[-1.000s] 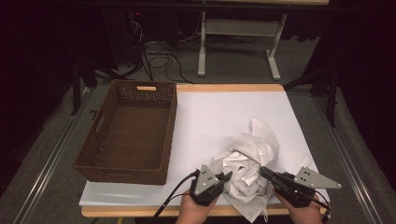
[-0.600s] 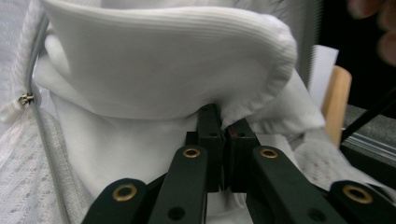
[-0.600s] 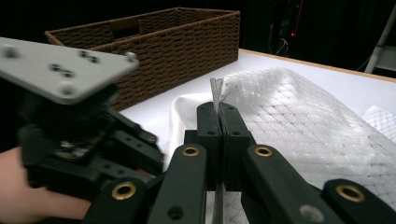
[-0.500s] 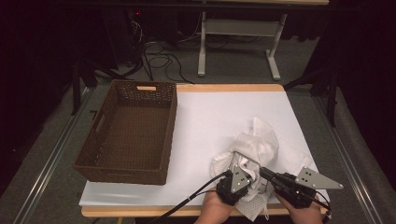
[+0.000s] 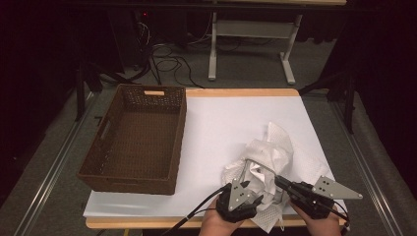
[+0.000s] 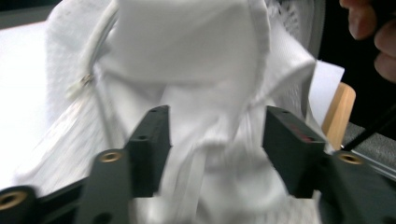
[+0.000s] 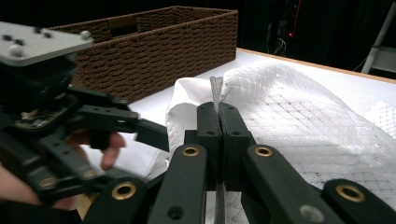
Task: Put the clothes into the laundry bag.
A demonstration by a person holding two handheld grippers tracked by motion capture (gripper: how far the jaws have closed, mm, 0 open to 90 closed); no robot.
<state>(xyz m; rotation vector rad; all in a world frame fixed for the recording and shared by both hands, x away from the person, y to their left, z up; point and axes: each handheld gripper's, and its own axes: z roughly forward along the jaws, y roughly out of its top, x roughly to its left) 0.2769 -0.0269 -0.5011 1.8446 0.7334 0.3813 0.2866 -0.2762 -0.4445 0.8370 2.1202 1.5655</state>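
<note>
White cloth (image 5: 268, 160) is bunched up near the table's (image 5: 216, 128) front right corner, with one flap spread toward the right edge and a mesh-textured bit hanging over the front edge. So basically a crumpled heap, lying on the white sheet that covers the tabletop.

Left gripper (image 5: 241, 199) is seen at the front edge, pushed into the near side of the heap. Its jaws have just been opening and are now parted a fair way, with folds of the cloth sitting between them; in the left gripper view the pads (image 6: 152, 149) aren't pressed on the fabric, so nothing is really gripped there.

Right gripper (image 5: 287, 187) is held just right of the left one, also at the front edge. Its jaws are closed tight on a thin edge of the cloth, which is seen sticking up between the pads (image 7: 208, 126) in the right gripper view. Both hands are close together, nearly side by side.

Brown wicker basket (image 5: 98, 162) is parked along the table's left edge, well apart from the cloth.
</note>
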